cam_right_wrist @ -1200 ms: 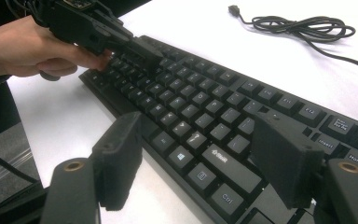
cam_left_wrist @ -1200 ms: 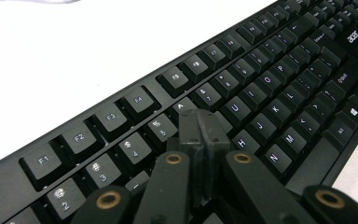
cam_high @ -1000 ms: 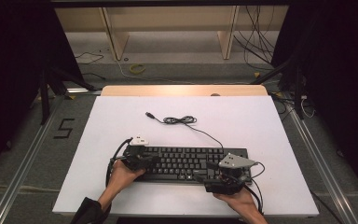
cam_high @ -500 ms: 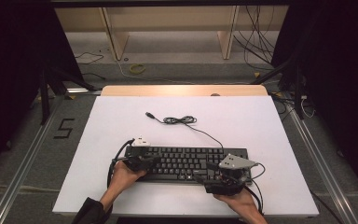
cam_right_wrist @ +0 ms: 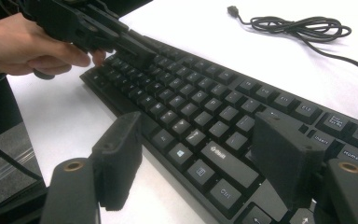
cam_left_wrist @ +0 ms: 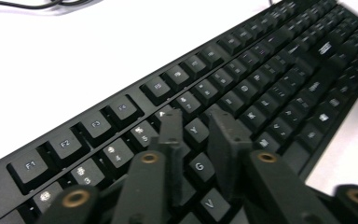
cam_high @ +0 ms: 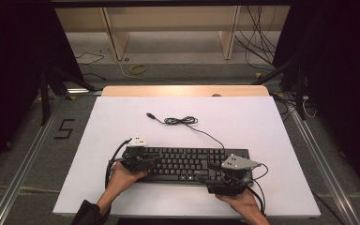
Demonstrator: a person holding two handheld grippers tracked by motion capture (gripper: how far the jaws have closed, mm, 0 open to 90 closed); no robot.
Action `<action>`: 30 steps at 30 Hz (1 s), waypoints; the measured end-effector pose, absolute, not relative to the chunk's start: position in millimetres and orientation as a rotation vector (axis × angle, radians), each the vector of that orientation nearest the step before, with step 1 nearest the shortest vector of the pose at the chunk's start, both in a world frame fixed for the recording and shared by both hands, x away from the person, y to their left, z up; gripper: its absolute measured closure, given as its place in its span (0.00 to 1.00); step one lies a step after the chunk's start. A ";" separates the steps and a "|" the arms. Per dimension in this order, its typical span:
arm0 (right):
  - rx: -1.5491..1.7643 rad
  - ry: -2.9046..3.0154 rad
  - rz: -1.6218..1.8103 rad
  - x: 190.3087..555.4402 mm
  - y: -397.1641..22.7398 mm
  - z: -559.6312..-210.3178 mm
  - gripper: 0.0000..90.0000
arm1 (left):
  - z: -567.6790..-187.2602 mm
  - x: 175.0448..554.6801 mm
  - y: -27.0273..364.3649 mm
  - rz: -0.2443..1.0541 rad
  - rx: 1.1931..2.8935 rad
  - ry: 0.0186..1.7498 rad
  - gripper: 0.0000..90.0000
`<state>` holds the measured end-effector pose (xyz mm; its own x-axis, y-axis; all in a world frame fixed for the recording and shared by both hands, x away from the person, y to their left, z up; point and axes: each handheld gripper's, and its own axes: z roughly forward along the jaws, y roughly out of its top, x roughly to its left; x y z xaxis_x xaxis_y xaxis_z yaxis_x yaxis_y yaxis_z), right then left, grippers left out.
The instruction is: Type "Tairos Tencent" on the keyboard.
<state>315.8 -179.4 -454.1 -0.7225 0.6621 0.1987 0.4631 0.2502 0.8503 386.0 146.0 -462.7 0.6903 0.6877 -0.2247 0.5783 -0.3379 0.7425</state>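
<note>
A black keyboard (cam_high: 192, 163) lies flat near the front of the white table (cam_high: 122, 122). Its cable (cam_high: 183, 121) coils behind it and ends in a loose USB plug (cam_high: 149, 114). My left gripper (cam_high: 145, 161) hovers low over the keyboard's left end. In the left gripper view its jaws (cam_left_wrist: 196, 128) stand a narrow gap apart above the letter keys (cam_left_wrist: 200, 165); they have just been opening, with nothing between them. My right gripper (cam_high: 208, 179) sits at the keyboard's front right. Its jaws (cam_right_wrist: 200, 158) are wide open, one over the table and one over the bottom key row.
The person's left hand (cam_right_wrist: 28, 46) and the left gripper (cam_right_wrist: 116, 39) show at the keyboard's (cam_right_wrist: 191, 107) far end in the right gripper view. Behind the table are a wooden shelf frame (cam_high: 168, 28), floor cables (cam_high: 262, 42) and metal rails (cam_high: 23, 164) at the sides.
</note>
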 end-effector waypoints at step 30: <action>1.066 2.282 1.491 308.6 -192.5 -452.9 0.38 | -448.1 345.7 175.8 0.101 1.801 0.866 0.32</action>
<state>308.6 -192.5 -452.9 -0.7147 0.6700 0.2009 0.4532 0.2248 0.8626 345.7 175.8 -448.1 0.7308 0.5981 -0.3290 0.5064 -0.1518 0.8489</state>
